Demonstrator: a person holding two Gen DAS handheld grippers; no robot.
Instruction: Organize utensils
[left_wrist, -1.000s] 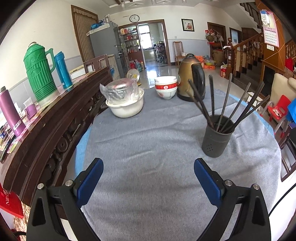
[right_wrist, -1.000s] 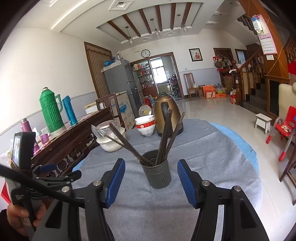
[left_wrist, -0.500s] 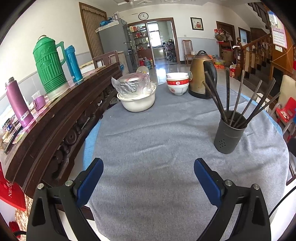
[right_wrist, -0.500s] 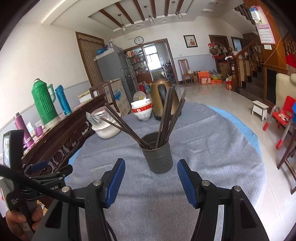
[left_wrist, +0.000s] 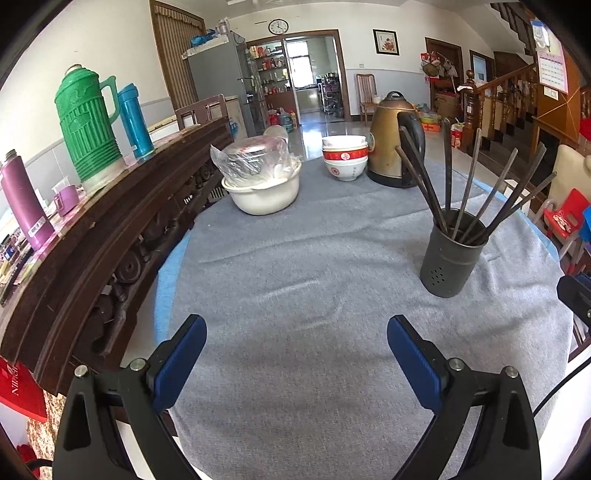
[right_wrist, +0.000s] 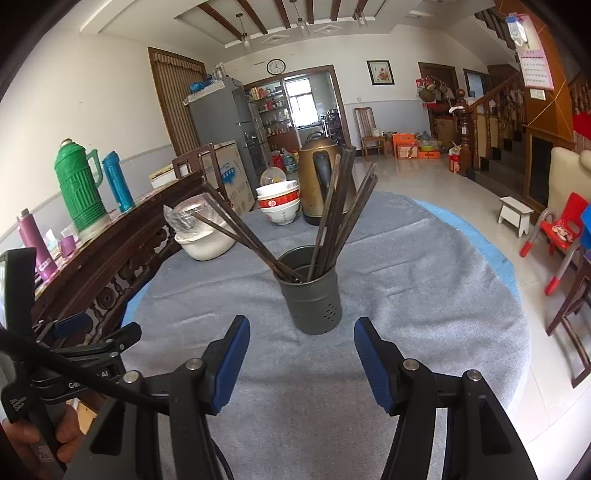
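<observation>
Chopsticks stand in the holder; both grippers are spread wide and hold nothing.

The dark chopsticks all sit in the grey holder, which stands upright on the grey cloth; they lean apart in a fan, some to the left and some to the right. I see no loose utensil on the cloth, so the scene fits a finished sorting, or a moment when the sticks are about to be taken out. The right gripper is near the holder and faces it, with its fingers wider than the holder. The left gripper hovers over bare cloth, well apart from the holder. In my judgement, any grip here should take one stick near its upper part and move along its lean, because the light holder may tip.
</observation>
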